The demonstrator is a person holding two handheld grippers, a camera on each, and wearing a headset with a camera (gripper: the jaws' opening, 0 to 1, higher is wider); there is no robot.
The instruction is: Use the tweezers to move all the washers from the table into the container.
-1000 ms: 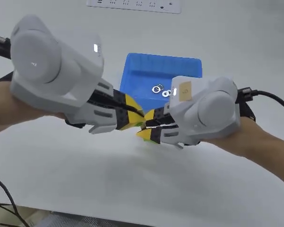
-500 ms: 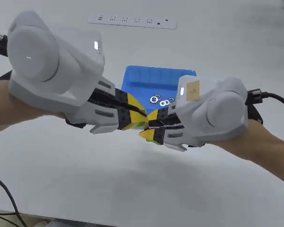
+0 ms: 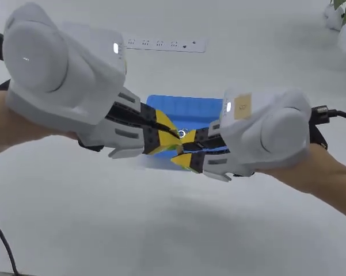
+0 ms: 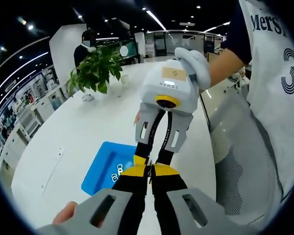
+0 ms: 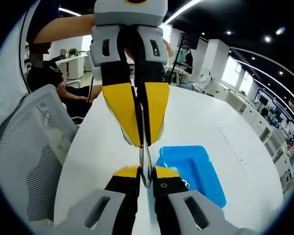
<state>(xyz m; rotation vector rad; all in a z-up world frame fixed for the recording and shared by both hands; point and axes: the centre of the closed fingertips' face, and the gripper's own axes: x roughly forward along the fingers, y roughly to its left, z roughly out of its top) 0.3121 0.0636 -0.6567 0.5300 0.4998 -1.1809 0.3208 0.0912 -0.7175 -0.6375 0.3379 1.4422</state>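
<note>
Over the last second the spot where the left gripper (image 3: 171, 135) and the right gripper (image 3: 183, 154) meet has gone from just near of the blue container's (image 3: 181, 107) near edge to over its near part. The power strip (image 3: 167, 43) has slid down the head view too, so part of that shift is the head moving. One of the washers (image 3: 182, 134) shows right by the tips. I judge the pair is being carried in over the container, with the tool still shared between the hands and no pick under way.

The right gripper view makes plain what the head view leaves blurred among the yellow tips: the tweezers (image 5: 145, 156) run as a thin silver strip from the left gripper's closed jaws down to the right gripper's own jaws, which are closed on their rounded end. Both are gripping the same tool. The left gripper view adds the lie of things below — a small cluster of washers sits in the container, and the white surface (image 3: 161, 230) spreads around it.
</note>
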